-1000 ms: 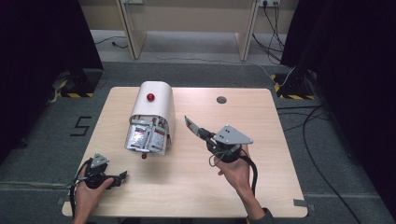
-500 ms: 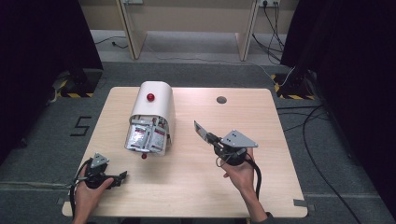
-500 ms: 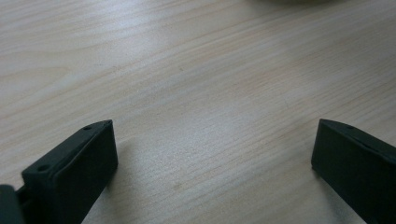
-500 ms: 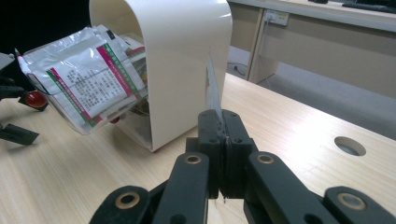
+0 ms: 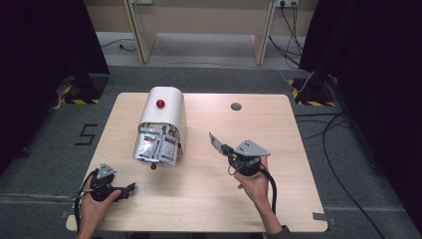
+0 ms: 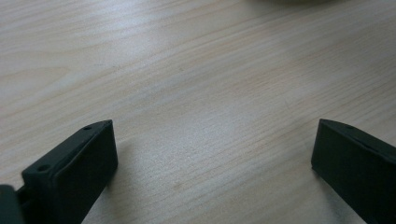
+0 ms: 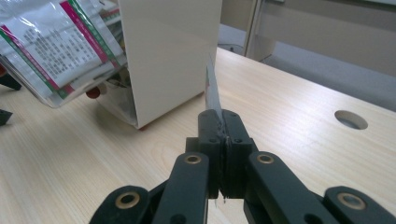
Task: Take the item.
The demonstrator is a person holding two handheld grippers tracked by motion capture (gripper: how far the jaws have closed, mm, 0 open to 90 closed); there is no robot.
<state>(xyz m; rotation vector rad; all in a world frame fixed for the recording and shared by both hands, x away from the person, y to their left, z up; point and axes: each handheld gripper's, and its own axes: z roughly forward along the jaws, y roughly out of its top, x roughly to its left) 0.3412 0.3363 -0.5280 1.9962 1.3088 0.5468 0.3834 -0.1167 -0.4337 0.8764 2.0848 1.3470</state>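
Pale wood table (image 5: 199, 199), catalogued by view.

High view. White dispenser (image 5: 164, 112) with a red knob on top, standing left of centre; its open front faces the person and is packed with sachets (image 5: 155, 148), so one can be drawn out toward the near edge. Right gripper (image 5: 222, 145), held in the right hand (image 5: 255, 181) near mid-table, jaws clamped on one packet (image 5: 215, 141) that stands up tilted off its tip, well apart from the dispenser and above bare wood (likely on its way to being laid down, judging by the low carry). Left gripper (image 5: 130, 188) rests at the near left corner in the left hand (image 5: 92, 204), clear of the work.

Left gripper view. Two black jaws spread wide over bare wood, nothing between them; parked, I judge, to keep out of the right hand's path.

Right gripper view. Jaws pressed together on the packet's (image 7: 213, 91) lower edge, seen edge-on as a thin upright sliver; a pinch at the edge suits a flat, limp pouch. Dispenser (image 7: 168, 51) just beyond, sachets (image 7: 56, 46) bulging from its mouth. Cable hole (image 7: 350, 119) at right.
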